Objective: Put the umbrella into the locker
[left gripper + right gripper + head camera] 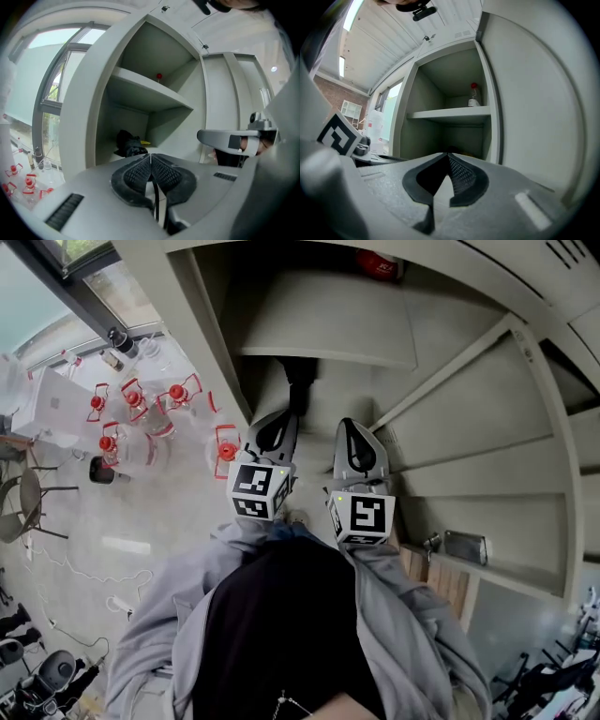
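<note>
**Umbrella inside the locker, both jaws shut and empty**
The black umbrella (130,144) lies on the lower shelf of the locker (79,122); in the right gripper view it is almost hidden behind the jaws. The left hand-held gripper (151,158) and right hand-held gripper (449,158) hang near the opening, jaws together on nothing. A red-capped bottle (474,96) stands on the upper shelf. The red objects (141,409) on the floor at far left are too small to identify.
</note>
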Tool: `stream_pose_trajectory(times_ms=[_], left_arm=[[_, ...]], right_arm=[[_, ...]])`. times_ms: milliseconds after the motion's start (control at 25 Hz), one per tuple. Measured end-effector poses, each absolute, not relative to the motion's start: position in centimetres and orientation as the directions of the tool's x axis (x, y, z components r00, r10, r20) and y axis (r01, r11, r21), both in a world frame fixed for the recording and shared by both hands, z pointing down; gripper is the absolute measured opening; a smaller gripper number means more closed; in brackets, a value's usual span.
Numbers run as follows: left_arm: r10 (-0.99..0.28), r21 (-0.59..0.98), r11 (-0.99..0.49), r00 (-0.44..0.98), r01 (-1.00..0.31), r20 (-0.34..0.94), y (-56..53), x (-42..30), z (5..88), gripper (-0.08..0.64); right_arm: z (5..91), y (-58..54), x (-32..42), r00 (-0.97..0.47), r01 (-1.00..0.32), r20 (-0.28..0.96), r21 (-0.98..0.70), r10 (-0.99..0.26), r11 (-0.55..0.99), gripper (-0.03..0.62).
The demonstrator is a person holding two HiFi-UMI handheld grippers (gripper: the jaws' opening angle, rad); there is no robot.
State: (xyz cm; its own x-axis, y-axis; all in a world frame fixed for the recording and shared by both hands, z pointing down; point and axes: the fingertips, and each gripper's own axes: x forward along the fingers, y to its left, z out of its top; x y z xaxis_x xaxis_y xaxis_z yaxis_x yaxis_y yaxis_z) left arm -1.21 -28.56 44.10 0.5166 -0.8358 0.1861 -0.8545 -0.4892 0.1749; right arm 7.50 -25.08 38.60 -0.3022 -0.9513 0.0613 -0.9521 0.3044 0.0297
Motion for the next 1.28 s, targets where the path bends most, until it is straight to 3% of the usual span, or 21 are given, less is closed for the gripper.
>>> stream_pose_trajectory(times_ms=[240, 440, 1280], left_arm=[[-0.881, 0.095, -0.468, 0.472, -0.879, 0.023, -27.5, -2.8, 37.3, 0.009], [-0.887, 0.074, -0.462, 0.462, -0.884, -0.027, -26.3, -3.7, 33.4, 0.009], [-0.876, 0.088, -0.476, 0.481, -0.875, 0.039, -21.7, -3.8, 33.5, 0.009]], right_arm=[[35.5, -24.7, 8.3, -0.254, -0.966, -0.017, 0.045, -0.967, 0.253, 0.003], [33.2, -24.4, 8.6, -0.235, -0.972, -0.062, 0.044, -0.97, 0.233, 0.003], [33.1, -20.8, 8.0, -0.275, -0.96, -0.011, 0.061, -0.961, 0.274, 0.003]])
